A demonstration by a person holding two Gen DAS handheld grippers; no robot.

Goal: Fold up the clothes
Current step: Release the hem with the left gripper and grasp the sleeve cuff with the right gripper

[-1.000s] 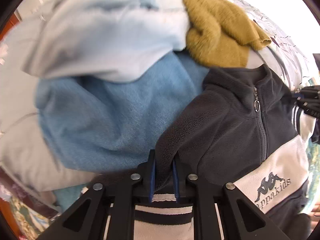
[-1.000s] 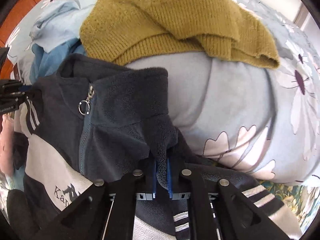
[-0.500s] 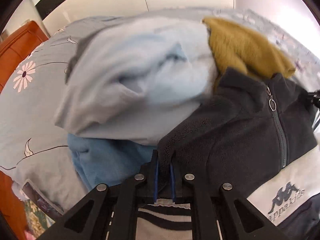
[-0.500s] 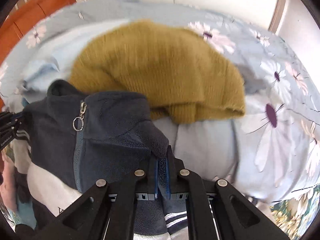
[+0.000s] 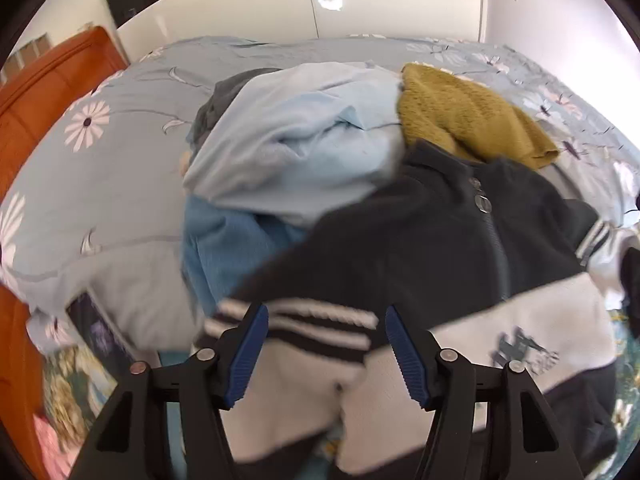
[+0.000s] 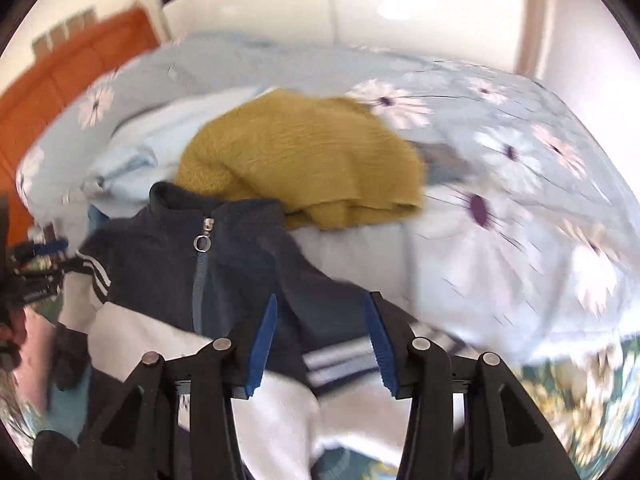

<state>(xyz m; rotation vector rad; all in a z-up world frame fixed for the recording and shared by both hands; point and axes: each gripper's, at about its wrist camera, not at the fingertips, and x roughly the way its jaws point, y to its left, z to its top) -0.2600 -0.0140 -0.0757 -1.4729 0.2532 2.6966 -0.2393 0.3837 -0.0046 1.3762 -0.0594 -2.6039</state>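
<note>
A dark navy fleece jacket [image 5: 432, 240] with a white chest panel, striped sleeves and a front zip lies on the bed in front of both grippers; it also shows in the right wrist view [image 6: 240, 264]. My left gripper [image 5: 324, 320] is open above its left striped sleeve, holding nothing. My right gripper [image 6: 320, 316] is open above the jacket's right shoulder and sleeve, holding nothing. The left gripper also shows at the left edge of the right wrist view [image 6: 36, 256].
Behind the jacket lie a mustard knitted sweater [image 5: 468, 120] [image 6: 304, 156], a pale blue garment [image 5: 300, 140] and a blue fleece [image 5: 224, 244]. They rest on a light blue flowered bedspread [image 5: 100, 184] [image 6: 520, 208]. An orange headboard [image 5: 44, 92] is at the left.
Both grippers were shut on the jacket's shoulders. They have opened, let the jacket go, and drawn back and up, so more of the bed shows.
</note>
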